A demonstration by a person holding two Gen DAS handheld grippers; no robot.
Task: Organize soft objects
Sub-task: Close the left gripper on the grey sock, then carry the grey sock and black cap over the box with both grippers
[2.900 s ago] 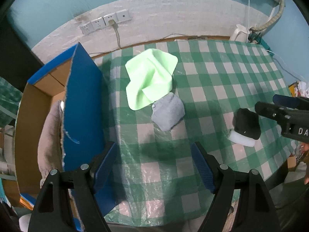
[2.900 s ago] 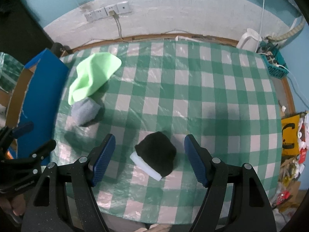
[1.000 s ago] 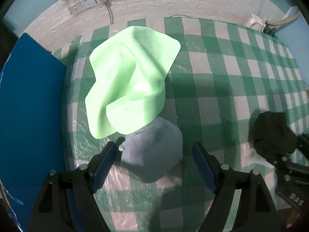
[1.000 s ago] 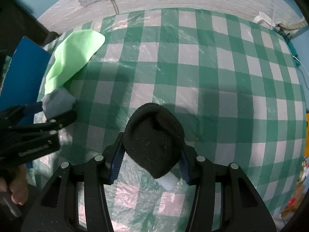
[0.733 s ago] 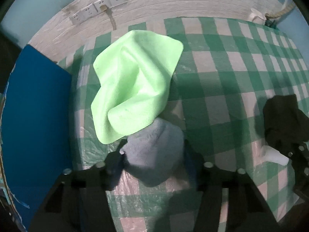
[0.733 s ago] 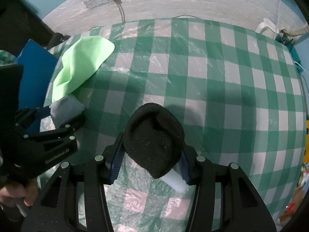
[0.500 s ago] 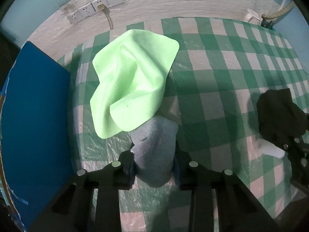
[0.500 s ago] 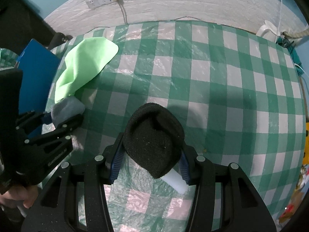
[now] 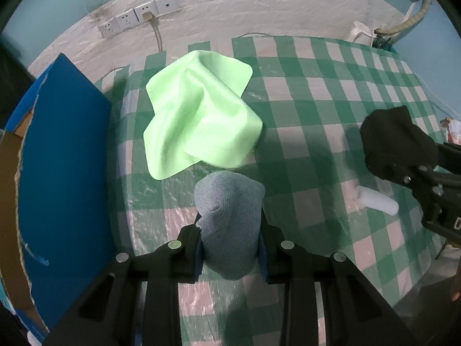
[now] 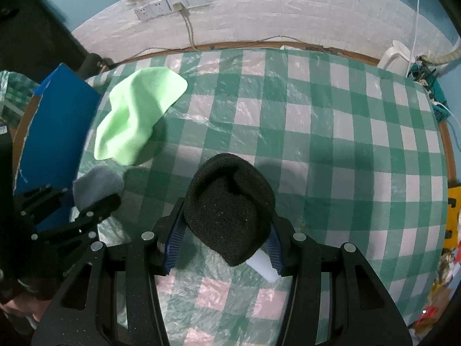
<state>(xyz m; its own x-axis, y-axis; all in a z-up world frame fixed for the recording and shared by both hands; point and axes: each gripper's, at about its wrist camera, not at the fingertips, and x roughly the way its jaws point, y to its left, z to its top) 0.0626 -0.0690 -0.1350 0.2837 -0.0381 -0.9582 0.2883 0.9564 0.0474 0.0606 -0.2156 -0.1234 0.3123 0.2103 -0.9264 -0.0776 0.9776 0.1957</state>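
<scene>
**A:** Two grabs at once? The left gripper [image 9: 230, 248] was pinching the grey sock [image 9: 229, 216], the right gripper [image 10: 223, 240] the black sock [image 10: 229, 204], both above the table's [image 10: 317, 144] near edge.

**B:** Yep. Green cloth [image 9: 198, 121] sat by the far-left corner. I'd have lifted clear, then dropped them over the blue box's [image 9: 63, 173] wall.
</scene>
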